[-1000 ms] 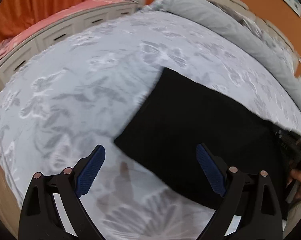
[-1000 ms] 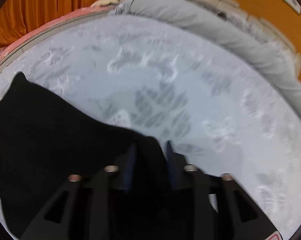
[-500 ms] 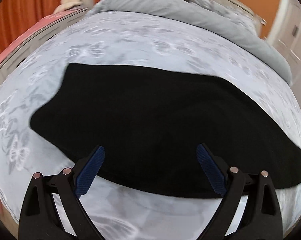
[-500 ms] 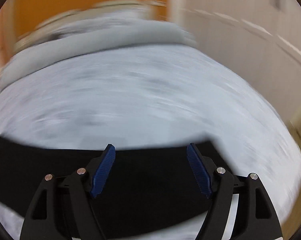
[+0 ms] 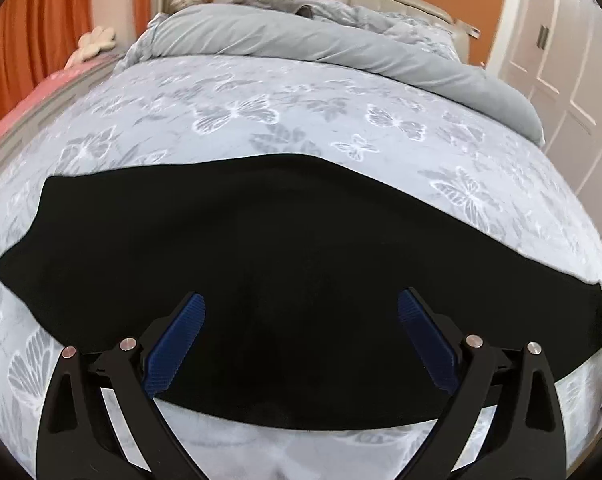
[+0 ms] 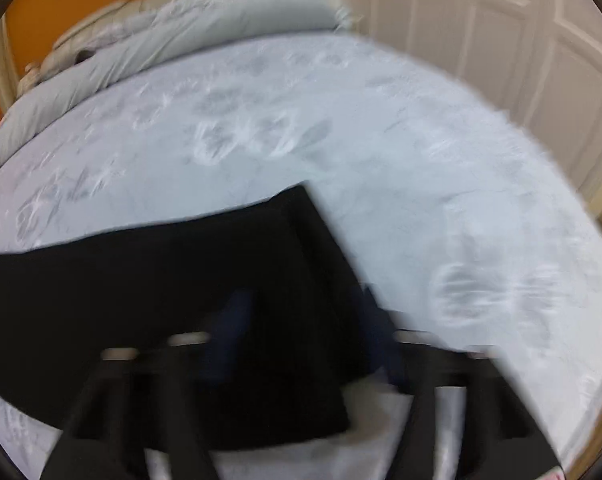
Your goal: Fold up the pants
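Note:
The black pants (image 5: 261, 264) lie flat in a long band across the bed, folded lengthwise. My left gripper (image 5: 301, 320) is open and empty, hovering over the near middle of the pants. In the right wrist view the pants (image 6: 161, 288) stretch to the left, with their right end near the frame's middle. My right gripper (image 6: 305, 320) is blurred and stands over that right end; its fingers look spread apart with nothing between them.
The bed has a pale grey butterfly-print cover (image 5: 301, 112). A rolled grey duvet (image 5: 341, 48) lies along the headboard. White closet doors (image 6: 501, 60) stand to the right of the bed. Orange curtains (image 5: 29, 40) hang at the left.
My right gripper has let go of the pants' end and opened, then swung round. My left gripper has turned to face the headboard, over the middle of the pants.

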### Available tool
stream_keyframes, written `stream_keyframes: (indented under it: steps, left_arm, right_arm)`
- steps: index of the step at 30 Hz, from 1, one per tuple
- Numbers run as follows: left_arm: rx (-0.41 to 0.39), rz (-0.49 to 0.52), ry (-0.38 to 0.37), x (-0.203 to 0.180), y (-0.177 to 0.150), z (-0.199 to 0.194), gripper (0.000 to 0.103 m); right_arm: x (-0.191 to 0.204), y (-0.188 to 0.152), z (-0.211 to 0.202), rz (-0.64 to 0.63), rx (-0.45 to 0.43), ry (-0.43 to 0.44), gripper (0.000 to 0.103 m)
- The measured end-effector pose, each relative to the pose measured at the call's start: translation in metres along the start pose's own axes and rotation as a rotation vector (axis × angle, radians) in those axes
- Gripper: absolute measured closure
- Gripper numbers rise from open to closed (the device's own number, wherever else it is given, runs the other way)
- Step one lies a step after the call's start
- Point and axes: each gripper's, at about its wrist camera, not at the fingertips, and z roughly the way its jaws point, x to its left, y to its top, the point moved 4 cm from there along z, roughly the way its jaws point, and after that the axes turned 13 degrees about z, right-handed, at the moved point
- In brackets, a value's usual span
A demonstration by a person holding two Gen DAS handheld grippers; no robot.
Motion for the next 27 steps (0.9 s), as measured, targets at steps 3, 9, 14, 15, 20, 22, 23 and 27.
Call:
stream_keyframes:
  steps: [3,9,14,15,20,22,23,27]
  left_arm:
    - [0.002,0.025,0.023,0.002,0.0,0.004,0.008]
    - [0.019,-0.034,-0.014,0.013,0.002,0.012,0.008]
    - [0.039,-0.054,-0.001,0.022,0.0,0.016,0.008]
    - [0.037,-0.059,-0.001,0.023,0.0,0.015,0.008]
    - [0.019,-0.084,-0.005,0.026,0.002,0.008,0.008]
    - [0.013,-0.075,-0.003,0.024,0.002,0.005,0.008]
    - [0.008,-0.061,0.005,0.022,0.002,0.004,0.008]
    - [-0.012,-0.002,0.044,0.013,0.006,0.001,0.008]
  right_arm:
    - [0.011,0.023,-0.025,-0.032,-0.094,0.018,0.092]
    - [-0.001,0.039,0.011,-0.017,-0.129,-0.129,0.097]
    - [-0.004,0.041,-0.006,0.011,-0.175,-0.113,0.072]
    - [-0.005,0.042,-0.017,0.034,-0.197,-0.08,0.067]
    - [-0.003,0.036,-0.038,0.024,-0.189,-0.027,0.049]
    - [-0.002,0.025,-0.031,-0.002,-0.165,-0.078,0.037]
    - [-0.005,0.018,-0.03,-0.001,-0.152,-0.107,0.037]
    - [-0.021,-0.002,-0.005,0.089,-0.002,-0.07,0.035]
